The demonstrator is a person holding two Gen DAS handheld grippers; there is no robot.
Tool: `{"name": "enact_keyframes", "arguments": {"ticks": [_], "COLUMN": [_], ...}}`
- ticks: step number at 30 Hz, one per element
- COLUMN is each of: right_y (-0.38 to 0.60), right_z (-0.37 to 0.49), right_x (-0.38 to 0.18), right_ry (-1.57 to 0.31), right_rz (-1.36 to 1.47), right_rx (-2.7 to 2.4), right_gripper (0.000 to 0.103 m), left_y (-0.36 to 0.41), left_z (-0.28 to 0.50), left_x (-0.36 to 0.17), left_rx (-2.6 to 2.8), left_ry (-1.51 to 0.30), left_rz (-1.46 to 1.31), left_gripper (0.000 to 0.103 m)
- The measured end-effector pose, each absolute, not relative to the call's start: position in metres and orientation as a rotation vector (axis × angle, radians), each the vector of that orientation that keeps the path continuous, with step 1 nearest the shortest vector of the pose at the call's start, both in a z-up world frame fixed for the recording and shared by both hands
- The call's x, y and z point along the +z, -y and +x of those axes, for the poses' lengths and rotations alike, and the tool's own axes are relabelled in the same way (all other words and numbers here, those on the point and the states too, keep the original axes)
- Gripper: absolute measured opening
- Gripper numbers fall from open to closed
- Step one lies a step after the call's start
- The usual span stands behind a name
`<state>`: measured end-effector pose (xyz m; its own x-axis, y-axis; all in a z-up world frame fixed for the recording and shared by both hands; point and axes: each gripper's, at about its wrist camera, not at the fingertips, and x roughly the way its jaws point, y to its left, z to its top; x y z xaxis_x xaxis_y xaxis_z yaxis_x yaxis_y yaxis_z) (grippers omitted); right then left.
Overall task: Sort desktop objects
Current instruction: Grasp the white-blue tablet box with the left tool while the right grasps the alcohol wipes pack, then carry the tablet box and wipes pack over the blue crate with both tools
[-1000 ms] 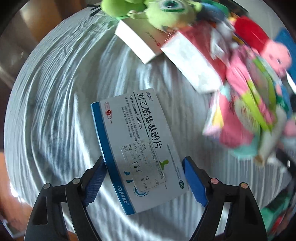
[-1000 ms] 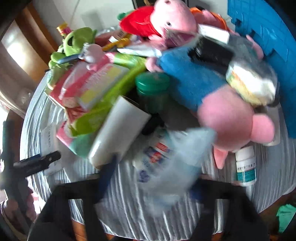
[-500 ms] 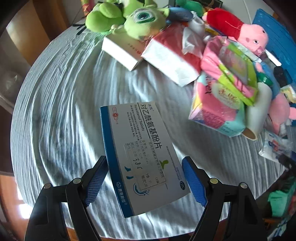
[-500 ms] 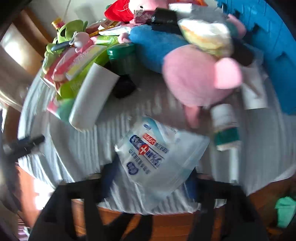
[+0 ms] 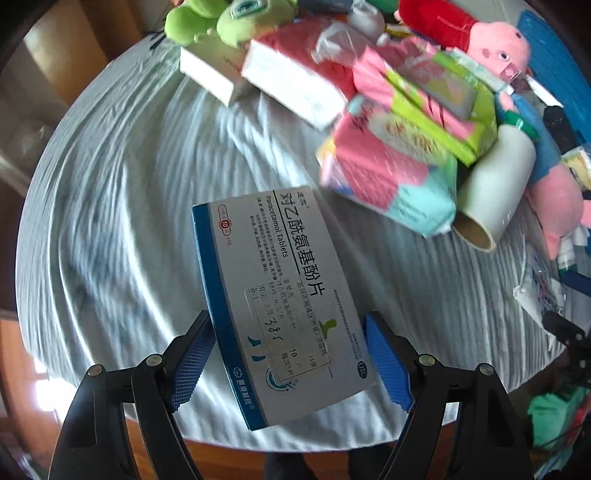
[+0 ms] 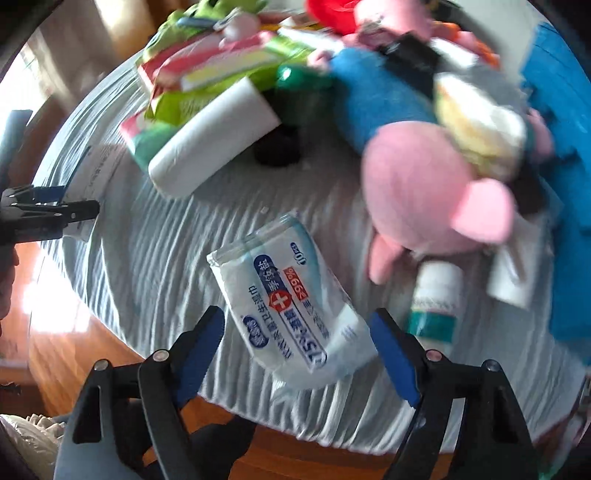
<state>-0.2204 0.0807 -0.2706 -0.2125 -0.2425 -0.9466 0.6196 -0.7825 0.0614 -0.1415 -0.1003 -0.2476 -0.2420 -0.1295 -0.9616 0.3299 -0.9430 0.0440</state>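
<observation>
Left wrist view
Left gripper: your left gripper (image 5: 290, 360) is clamped on the tablet box (image 5: 280, 306), one blue pad against each long edge.
Tablet box: you hold it above the surface (image 5: 122, 206), its printed face towards the camera and its far end tilted up and left.
Surface: it is round, under a striped pale cloth, and bare beneath and to the left of the box.
Pile: along the far and right side you have a green plush (image 5: 221, 18), two white boxes (image 5: 207, 75), a pink and green pack (image 5: 402, 147), a paper roll (image 5: 491, 192) lying on its side, and a pink pig plush (image 5: 495, 40).

Right wrist view
Right gripper: your right gripper (image 6: 299, 354) has its jaws closing, with the wipes pack (image 6: 291, 306) between them; the pads do not press on it.
Wipes pack: it lies tilted near the surface's front edge, just ahead of the pads, with its blue and red label up.
Bottle: a white bottle (image 6: 436, 299) with a green label lies just right of the pack, below a pink and blue plush (image 6: 417, 177).
Roll: it lies on its side farther back and left, against the green packs (image 6: 207, 85).
Left edge: your other gripper (image 6: 55, 212) shows at the surface's left rim.
Blur: the far pile is smeared, so you cannot tell the smaller items apart.
</observation>
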Motion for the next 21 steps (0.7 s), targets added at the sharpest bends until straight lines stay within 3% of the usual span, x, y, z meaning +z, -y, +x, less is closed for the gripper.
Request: {"name": "enact_keyframes", "arguments": {"ticks": [11, 13, 14, 21], "right_y": [-0.083, -0.085, -0.086, -0.096], "right_z": [-0.231, -0.228, -0.226, -0.221], "right_x": [-0.293, -0.290, -0.289, -0.260], "right_ry": [-0.530, -0.532, -0.533, -0.443], "right_rz": [1.434, 1.434, 1.434, 1.438], "right_rx": [-1.940, -1.967, -1.981, -2.047], "right_gripper": [0.082, 0.076, 0.068, 0.064], "left_y": [0.072, 0.067, 0.064, 0.061], "left_z": [-0.143, -0.140, -0.137, -0.116], "left_x": [-0.246, -0.244, -0.242, -0.214], "left_rx": [-2.206, -2.217, -2.225, -2.323], "left_ry": [-0.270, -0.275, -0.282, -0.267], "left_rz": [1.654, 1.652, 1.649, 1.573], "left_gripper": [0.078, 0.077, 0.077, 0.077]}}
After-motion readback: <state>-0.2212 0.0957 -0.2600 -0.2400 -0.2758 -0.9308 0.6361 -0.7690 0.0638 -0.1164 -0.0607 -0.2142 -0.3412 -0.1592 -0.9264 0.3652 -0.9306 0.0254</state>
